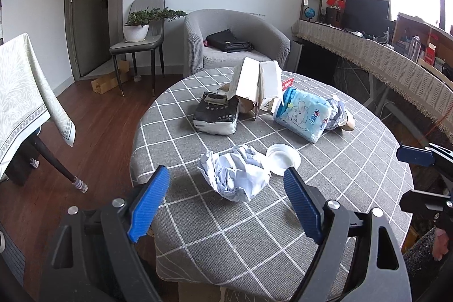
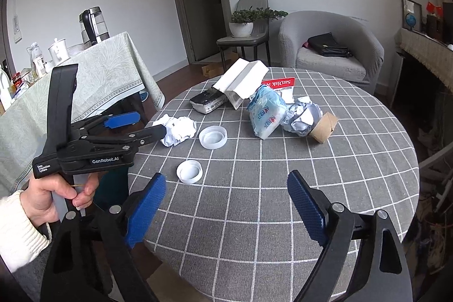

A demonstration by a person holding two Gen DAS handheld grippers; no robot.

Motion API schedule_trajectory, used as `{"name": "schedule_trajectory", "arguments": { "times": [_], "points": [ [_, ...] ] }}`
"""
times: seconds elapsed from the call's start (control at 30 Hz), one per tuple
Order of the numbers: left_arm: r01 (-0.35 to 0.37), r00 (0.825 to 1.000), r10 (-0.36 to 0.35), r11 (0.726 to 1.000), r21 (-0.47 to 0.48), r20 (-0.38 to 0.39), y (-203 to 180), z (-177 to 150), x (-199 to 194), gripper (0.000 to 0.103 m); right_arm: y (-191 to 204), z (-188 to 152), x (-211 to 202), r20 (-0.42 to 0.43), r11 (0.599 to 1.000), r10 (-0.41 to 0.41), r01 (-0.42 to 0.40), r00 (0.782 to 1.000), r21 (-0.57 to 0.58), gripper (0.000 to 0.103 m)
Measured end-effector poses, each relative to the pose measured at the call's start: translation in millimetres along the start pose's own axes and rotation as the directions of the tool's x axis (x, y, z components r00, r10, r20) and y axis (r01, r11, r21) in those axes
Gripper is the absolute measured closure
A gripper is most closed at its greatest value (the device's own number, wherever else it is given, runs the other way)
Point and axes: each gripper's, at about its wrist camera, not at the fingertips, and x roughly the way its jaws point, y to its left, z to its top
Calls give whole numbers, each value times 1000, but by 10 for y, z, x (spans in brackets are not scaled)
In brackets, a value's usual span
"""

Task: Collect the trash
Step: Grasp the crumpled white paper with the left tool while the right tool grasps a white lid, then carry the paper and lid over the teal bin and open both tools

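Note:
A crumpled white paper ball [image 1: 236, 173] lies on the round checked table [image 1: 339, 183], just ahead of my open left gripper [image 1: 226, 200]. It also shows in the right wrist view [image 2: 178, 129], with the left gripper [image 2: 136, 123] beside it. A white lid [image 1: 283, 157] sits right of the ball; it shows in the right wrist view [image 2: 213, 137] with a second lid [image 2: 189, 171]. My right gripper [image 2: 226, 203] is open and empty above bare cloth. Farther back lie a grey paper wad [image 2: 301, 118], a cardboard roll [image 2: 324, 127], a blue tissue pack [image 2: 266, 111] and a black packet [image 1: 216, 115].
A folded white carton [image 1: 259, 79] and a red SanDisk card [image 2: 279, 84] lie at the table's far side. A side table with a kettle [image 2: 93, 24] stands to the left. A grey armchair [image 2: 331, 47] and a chair with a plant [image 2: 243, 24] stand behind.

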Motion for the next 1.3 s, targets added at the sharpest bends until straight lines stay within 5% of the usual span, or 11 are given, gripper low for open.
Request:
{"name": "schedule_trajectory", "arguments": {
  "times": [0.13,0.4,0.57,0.73,1.0,1.1,1.3],
  "points": [
    [33,999,-33,999,-29,-10,54,16,136,18,44,11,124,-22,1000,16,-16,1000,3,18],
    [104,994,-107,992,-77,-37,131,-2,349,36,198,41,398,-87,999,8,-10,996,-32,26],
    [141,989,-145,985,-102,-29,159,21,329,49,324,40,558,-131,997,-8,-2,991,-78,35],
    [163,986,-165,978,-130,-2,264,46,188,51,462,56,734,-165,993,-36,17,986,-114,46],
    [128,992,-124,982,-141,37,535,51,-112,51,490,104,921,-193,995,-77,61,978,-84,56],
    [87,996,-83,985,-148,38,713,4,-219,51,536,139,975,-189,994,-98,85,977,-75,72],
    [11,1000,-7,982,-189,19,1140,-128,-372,51,694,182,1054,-173,988,-138,124,975,-94,73]
  ]
}}
